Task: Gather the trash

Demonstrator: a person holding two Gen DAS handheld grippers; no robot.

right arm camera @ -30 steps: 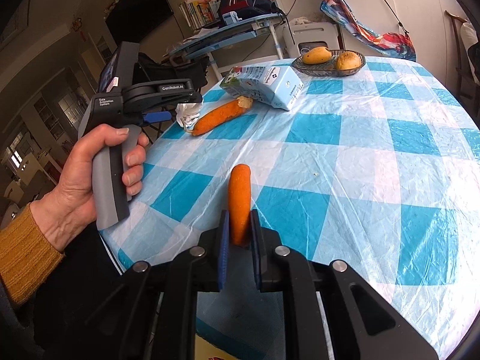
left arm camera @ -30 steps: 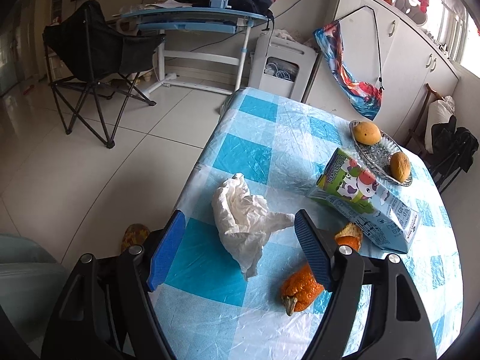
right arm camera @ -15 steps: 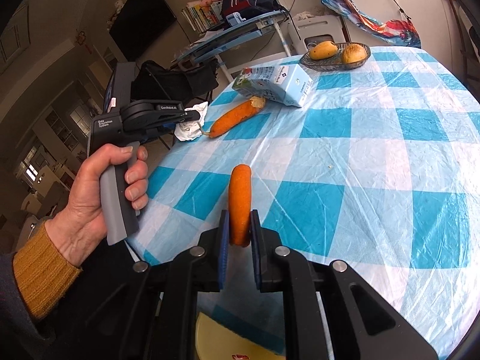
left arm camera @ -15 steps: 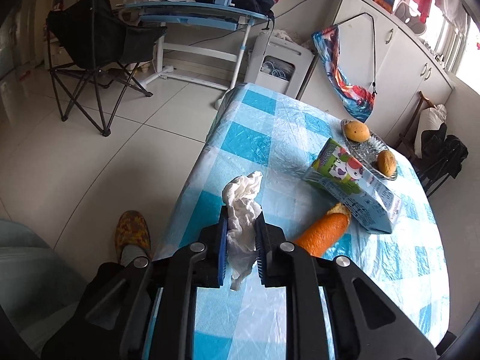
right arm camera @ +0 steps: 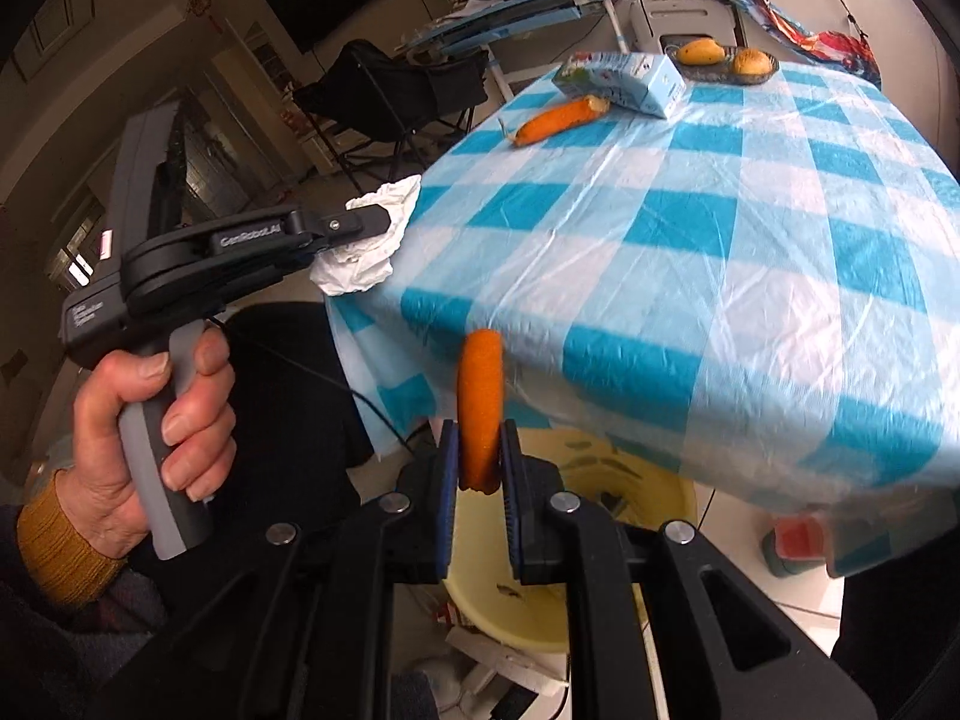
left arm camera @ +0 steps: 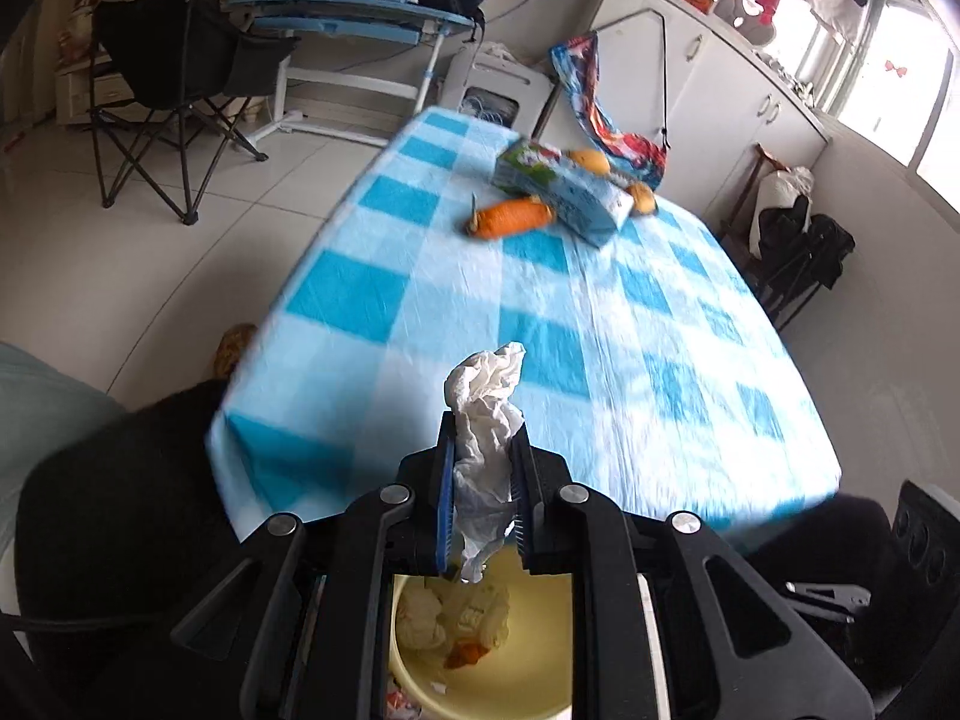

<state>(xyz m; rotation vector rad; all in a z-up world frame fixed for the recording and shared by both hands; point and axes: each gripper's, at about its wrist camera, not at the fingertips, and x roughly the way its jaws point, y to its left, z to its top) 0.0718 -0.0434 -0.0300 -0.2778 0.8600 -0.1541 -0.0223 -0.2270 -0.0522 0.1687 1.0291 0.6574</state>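
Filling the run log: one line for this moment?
left gripper: shut on tissue | right gripper: shut on carrot piece | both above yellow bin | on table: carrot, milk carton

Black two-finger left gripper (left arm camera: 482, 501) and right gripper (right arm camera: 479, 507) fitted with ribbed blue pads and round silver screws, grey handle wrapped by the left hand (right arm camera: 150, 420), "GenRobot.AI" printed in white, mustard knitted cuff (right arm camera: 57, 546) worn under dark sleeve
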